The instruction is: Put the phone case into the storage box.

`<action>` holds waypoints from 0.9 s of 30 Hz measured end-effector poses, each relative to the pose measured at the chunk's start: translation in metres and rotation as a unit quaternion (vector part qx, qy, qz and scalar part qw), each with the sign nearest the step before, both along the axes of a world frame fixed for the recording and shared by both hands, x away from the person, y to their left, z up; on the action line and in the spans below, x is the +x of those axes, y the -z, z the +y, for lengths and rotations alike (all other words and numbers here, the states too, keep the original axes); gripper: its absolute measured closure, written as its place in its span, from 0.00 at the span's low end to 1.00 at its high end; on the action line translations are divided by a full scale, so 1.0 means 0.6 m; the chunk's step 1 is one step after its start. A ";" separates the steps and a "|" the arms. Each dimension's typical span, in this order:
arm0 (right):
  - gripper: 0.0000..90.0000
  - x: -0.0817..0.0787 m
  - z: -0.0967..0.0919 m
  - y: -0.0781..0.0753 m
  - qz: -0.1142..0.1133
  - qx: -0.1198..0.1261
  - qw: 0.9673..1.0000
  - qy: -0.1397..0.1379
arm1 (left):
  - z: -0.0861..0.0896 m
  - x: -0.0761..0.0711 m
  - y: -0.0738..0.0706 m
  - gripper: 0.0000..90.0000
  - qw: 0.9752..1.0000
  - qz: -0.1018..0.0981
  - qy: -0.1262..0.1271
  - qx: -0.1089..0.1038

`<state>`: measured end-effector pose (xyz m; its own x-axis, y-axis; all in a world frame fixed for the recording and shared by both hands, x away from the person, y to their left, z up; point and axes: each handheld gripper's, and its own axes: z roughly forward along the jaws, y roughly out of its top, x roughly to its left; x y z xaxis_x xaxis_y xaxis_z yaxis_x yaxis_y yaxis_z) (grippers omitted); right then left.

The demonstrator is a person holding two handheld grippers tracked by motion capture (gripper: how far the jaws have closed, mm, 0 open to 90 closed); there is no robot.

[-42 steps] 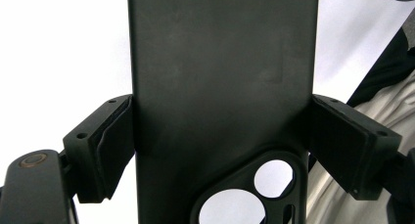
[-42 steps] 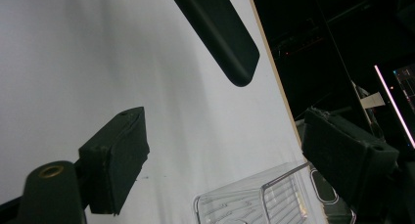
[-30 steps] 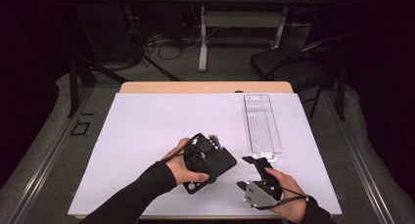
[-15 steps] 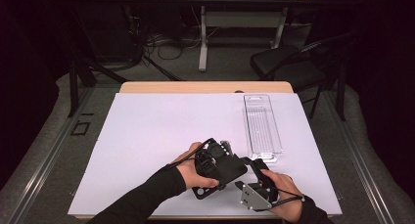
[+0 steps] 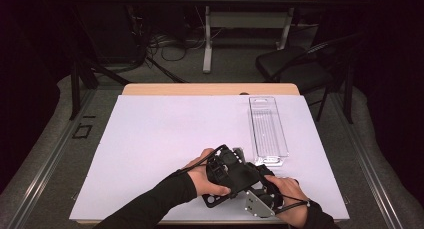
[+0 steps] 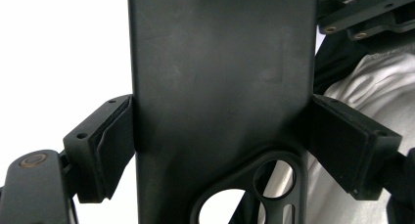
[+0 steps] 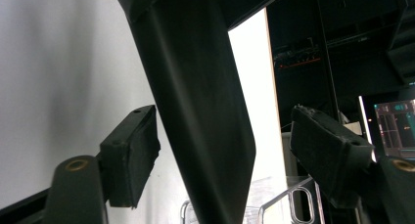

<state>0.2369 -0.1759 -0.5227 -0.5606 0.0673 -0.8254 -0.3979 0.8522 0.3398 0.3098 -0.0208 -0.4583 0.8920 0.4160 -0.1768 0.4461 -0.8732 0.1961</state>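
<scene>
Black plastic phone case (image 6: pixel 220 87), clamped across its width by the left gripper (image 6: pixel 220 136) at the near right of the white table (image 5: pixel 150 139); right gripper (image 7: pixel 230 155) jaws, just closing, flank its edge without contact.

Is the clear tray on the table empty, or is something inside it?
Empty, as far as the high view shows: through the clear tray only its ribbed bottom and the white table cover appear.

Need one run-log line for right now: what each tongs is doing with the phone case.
left tongs: shut on black phone case | right tongs: closing in, case between pads, not gripped | clear tray: beyond hands
</scene>
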 end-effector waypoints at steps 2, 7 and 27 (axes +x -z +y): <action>0.32 0.000 0.000 0.001 -0.003 -0.001 1.000 -0.001 | -0.001 0.000 0.000 0.16 1.000 0.001 -0.003 -0.001; 0.39 0.002 0.001 0.002 -0.014 -0.012 1.000 -0.007 | -0.001 0.001 0.000 0.16 1.000 0.005 -0.005 -0.001; 0.53 0.000 0.003 0.005 -0.047 -0.038 0.998 -0.002 | 0.001 0.005 0.002 0.16 1.000 0.013 -0.012 -0.001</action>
<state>0.2367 -0.1743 -0.5256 -0.4798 0.0017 -0.8774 -0.4280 0.8725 0.2357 0.3129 -0.0204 -0.4597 0.8772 0.4366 -0.1997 0.4714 -0.8621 0.1857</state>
